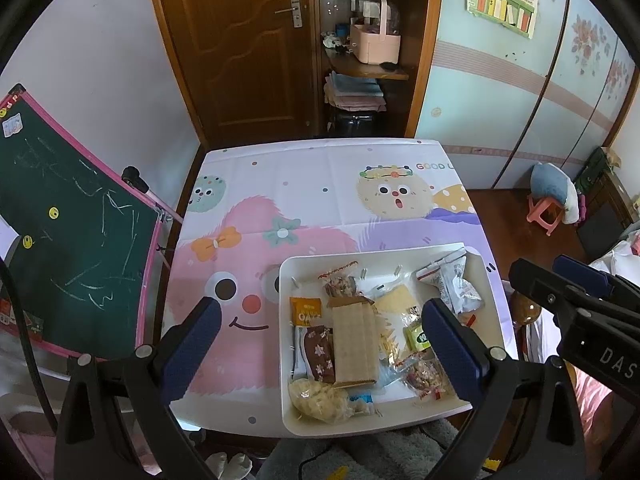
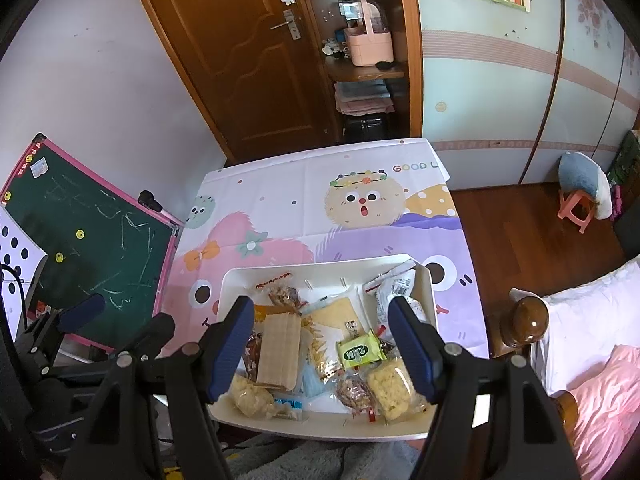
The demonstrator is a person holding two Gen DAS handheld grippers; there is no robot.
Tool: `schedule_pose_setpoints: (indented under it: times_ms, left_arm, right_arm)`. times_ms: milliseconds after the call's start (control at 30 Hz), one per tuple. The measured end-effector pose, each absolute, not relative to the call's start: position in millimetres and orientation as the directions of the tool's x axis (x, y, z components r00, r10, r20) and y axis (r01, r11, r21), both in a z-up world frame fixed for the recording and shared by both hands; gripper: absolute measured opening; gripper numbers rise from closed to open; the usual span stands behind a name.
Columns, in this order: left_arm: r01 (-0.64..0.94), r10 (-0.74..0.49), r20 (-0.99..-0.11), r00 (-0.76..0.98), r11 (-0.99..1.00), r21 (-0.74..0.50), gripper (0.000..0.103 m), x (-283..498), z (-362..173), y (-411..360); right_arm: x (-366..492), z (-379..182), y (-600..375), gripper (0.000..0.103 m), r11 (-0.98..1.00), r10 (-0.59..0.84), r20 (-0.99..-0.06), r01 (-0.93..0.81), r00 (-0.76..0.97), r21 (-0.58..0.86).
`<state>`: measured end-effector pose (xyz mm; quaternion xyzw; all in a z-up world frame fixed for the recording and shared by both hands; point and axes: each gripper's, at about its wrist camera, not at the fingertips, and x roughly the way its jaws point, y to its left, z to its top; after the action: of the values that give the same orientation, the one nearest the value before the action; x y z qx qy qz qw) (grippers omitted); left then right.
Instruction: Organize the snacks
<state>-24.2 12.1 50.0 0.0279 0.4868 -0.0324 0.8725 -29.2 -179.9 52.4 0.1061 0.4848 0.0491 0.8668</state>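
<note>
A white tray sits at the near right of the table and holds several wrapped snacks. Among them are a tan wafer pack, a green packet, an orange packet, a white bag and a puffed rice cake. My left gripper hovers open above the tray's left half, holding nothing. My right gripper hangs open over the tray's middle, also holding nothing. Neither touches a snack.
The table wears a cartoon monster cloth. A green chalkboard leans at the left. A bed with a wooden post stands at the right, a pink stool beyond it. A door and shelves are behind the table.
</note>
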Motion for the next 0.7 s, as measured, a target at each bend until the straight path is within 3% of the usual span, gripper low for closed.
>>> schedule_pose_setpoints:
  times_ms: [700]
  left_arm:
    - [0.084, -0.030, -0.852, 0.523, 0.996, 0.016, 0.100, -22.2, 50.9, 12.5]
  right_arm:
    - [-23.0, 52.2, -183.4, 0.070, 0.972, 0.187, -0.825, 0.018, 0.534, 0.233]
